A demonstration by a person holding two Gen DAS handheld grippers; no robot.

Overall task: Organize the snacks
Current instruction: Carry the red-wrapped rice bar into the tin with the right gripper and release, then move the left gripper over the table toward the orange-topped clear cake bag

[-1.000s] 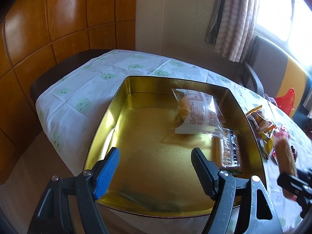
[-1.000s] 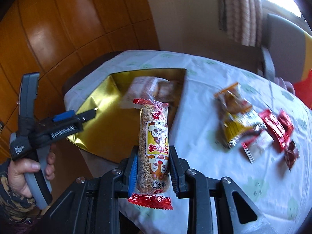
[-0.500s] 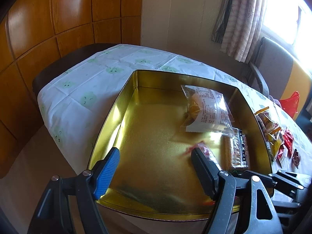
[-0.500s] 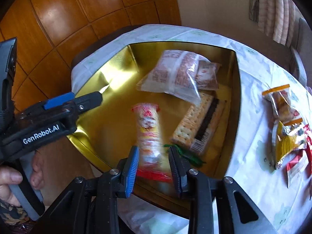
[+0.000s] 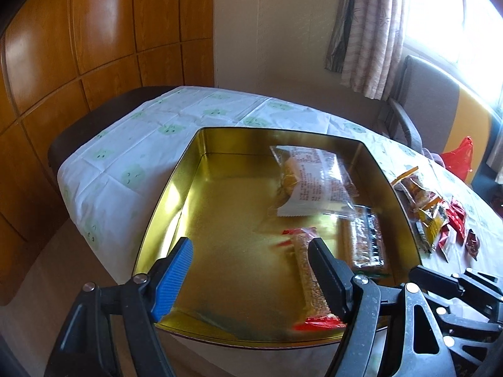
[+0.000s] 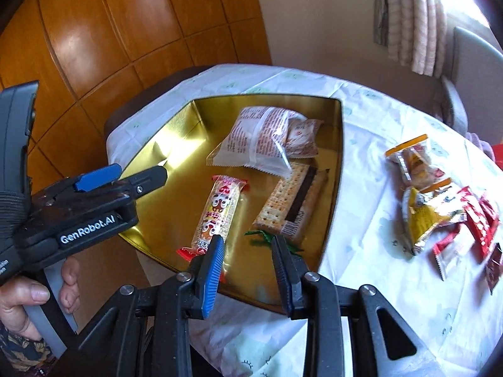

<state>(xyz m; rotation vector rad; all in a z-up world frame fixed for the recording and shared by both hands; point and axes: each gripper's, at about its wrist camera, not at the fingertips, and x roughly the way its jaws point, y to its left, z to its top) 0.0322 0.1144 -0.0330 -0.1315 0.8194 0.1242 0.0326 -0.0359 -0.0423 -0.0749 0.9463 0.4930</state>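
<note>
Snacks are partly sorted: four packets lie in the gold tin point(image 6: 333, 188), several wait on the tablecloth point(image 6: 361, 144), and both grippers, right point(image 6: 248, 251) and left point(image 5: 251, 260), gape empty.

Both views look down and forward from just above the counter's point(image 5: 103, 157) near edge. They share the gold tin point(image 5: 201, 169) point(image 6: 176, 132); the right view also catches the left claw point(image 6: 138, 176).

A table covered with a white cloth printed with pale green faces point(image 6: 371, 132) holds an open gold tin point(image 6: 176, 132) near its edge and a loose cluster of yellow and red snack packets point(image 6: 440, 207) beside it.
</note>
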